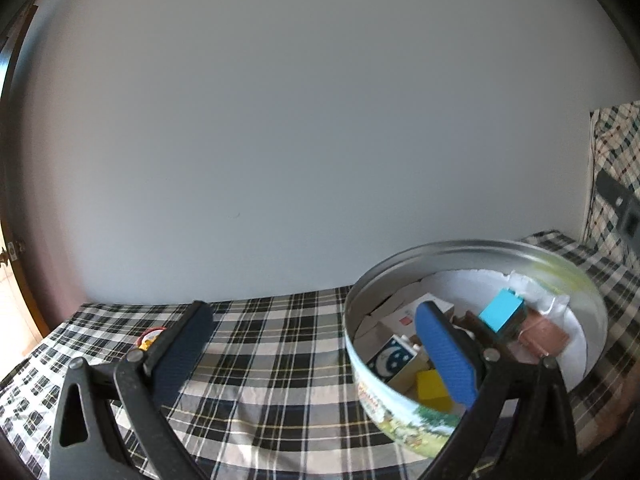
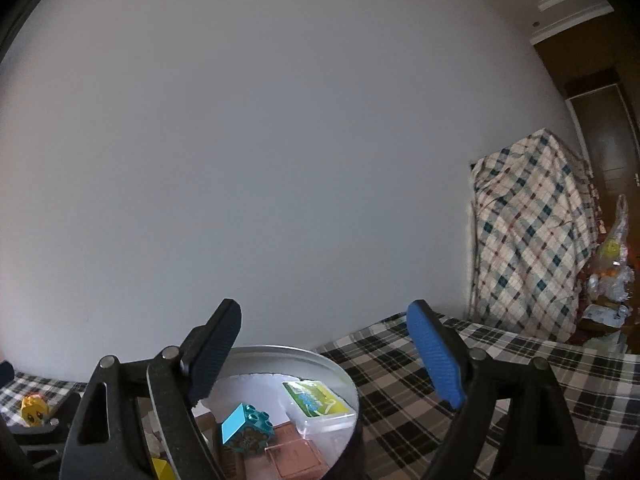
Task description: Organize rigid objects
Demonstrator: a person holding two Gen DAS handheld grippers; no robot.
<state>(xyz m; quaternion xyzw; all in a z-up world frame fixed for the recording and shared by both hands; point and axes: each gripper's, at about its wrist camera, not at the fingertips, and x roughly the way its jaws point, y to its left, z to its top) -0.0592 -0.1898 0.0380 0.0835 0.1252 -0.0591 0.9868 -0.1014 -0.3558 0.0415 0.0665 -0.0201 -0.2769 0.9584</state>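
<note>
A round metal tin [image 1: 472, 250] stands on the checked tablecloth and holds several small things: a teal toy brick [image 1: 502, 314], a moon-printed block [image 1: 390, 360], a yellow block [image 1: 432, 390] and a brown flat box [image 1: 544, 334]. My left gripper [image 1: 316, 354] is open and empty, its right finger over the tin's near rim. In the right wrist view the tin [image 2: 288, 350] lies below my right gripper [image 2: 324, 354], which is open and empty. The teal brick [image 2: 246, 428] and a clear box with a green card [image 2: 318, 402] show inside.
A small yellow toy [image 1: 150, 340] lies on the cloth left of the tin; it also shows in the right wrist view [image 2: 34, 410]. A plain wall stands behind. A cloth-draped object [image 2: 528, 240] stands at the right with bags beside it.
</note>
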